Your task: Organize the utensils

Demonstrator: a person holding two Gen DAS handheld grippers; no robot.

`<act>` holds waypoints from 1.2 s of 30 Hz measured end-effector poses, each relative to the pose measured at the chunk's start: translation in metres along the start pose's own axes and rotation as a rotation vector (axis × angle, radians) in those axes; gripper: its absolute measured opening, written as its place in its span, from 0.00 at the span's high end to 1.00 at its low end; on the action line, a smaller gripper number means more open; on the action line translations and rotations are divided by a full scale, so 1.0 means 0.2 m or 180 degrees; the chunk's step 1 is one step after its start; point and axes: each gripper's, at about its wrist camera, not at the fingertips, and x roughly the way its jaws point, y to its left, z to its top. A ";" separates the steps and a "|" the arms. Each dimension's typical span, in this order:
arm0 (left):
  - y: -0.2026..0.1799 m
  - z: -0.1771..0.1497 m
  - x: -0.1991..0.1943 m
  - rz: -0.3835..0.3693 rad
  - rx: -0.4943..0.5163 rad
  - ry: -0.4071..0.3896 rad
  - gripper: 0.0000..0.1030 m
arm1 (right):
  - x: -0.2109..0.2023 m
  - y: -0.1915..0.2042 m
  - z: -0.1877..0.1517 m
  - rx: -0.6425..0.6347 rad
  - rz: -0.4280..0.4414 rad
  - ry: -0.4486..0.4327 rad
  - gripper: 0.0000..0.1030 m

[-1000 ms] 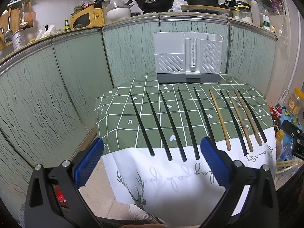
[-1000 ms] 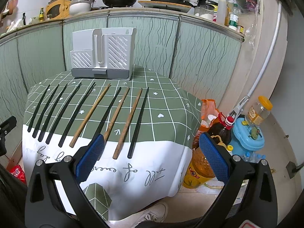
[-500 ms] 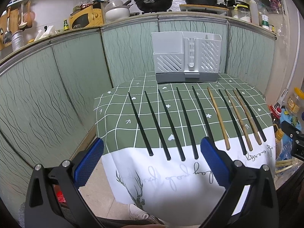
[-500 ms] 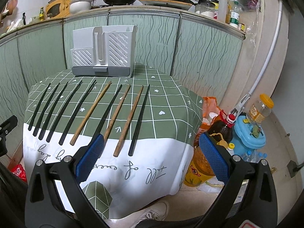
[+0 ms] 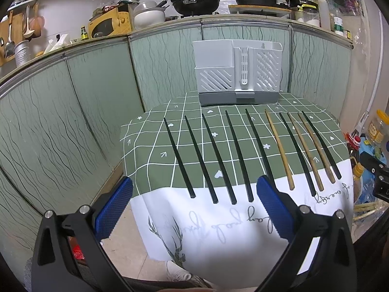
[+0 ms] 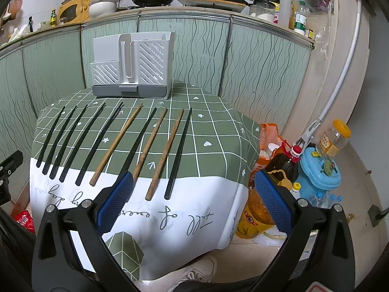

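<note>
Several black chopsticks [image 5: 178, 155] and three wooden chopsticks [image 5: 279, 150] lie side by side on a green checked tablecloth [image 5: 150, 150], with their thick ends toward me. A white and grey slotted utensil holder [image 5: 238, 73] stands upright at the table's far edge. My left gripper [image 5: 194, 182] hangs open just before the table's front edge, facing the black ones. My right gripper [image 6: 193, 177] is open too, in front of the rightmost wooden chopstick [image 6: 165, 153] and black chopstick [image 6: 178, 153]. The holder [image 6: 132, 65] shows at the back left there. Neither gripper holds anything.
Green panelled cabinets wrap behind and to the left of the table. On the floor to the right stand an oil bottle [image 6: 282, 168], a blue container [image 6: 318, 170] and a jar [image 6: 333, 138]. A person's shoe [image 6: 197, 270] is below the white cloth overhang.
Both grippers have drifted slightly closer to the table. The chopsticks and holder have not moved, and both grippers stay open.
</note>
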 end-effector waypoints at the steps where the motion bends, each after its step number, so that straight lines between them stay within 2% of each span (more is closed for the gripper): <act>1: 0.00 0.00 0.00 0.0000 -0.0005 -0.0002 0.04 | 0.00 0.00 0.00 -0.0001 -0.0001 0.0002 0.07; 13: 0.00 0.00 0.00 -0.0048 -0.0030 -0.0007 0.04 | 0.00 0.00 0.00 0.0005 0.0006 -0.0027 0.07; 18: 0.00 0.00 -0.04 -0.0093 -0.0032 -0.0173 0.04 | -0.04 -0.02 -0.01 0.0055 -0.0012 -0.0221 0.07; 21: 0.01 0.01 -0.07 -0.0202 -0.0059 -0.0311 0.04 | -0.06 -0.03 -0.01 0.0099 -0.0040 -0.0325 0.07; 28: -0.01 0.01 -0.05 -0.0289 -0.0079 -0.0349 0.04 | 0.00 -0.06 -0.02 0.0206 -0.0061 -0.0268 0.07; 36: 0.03 -0.03 -0.03 -0.0087 -0.0147 -0.0378 0.04 | 0.04 -0.11 -0.04 0.0324 0.0111 -0.0229 0.07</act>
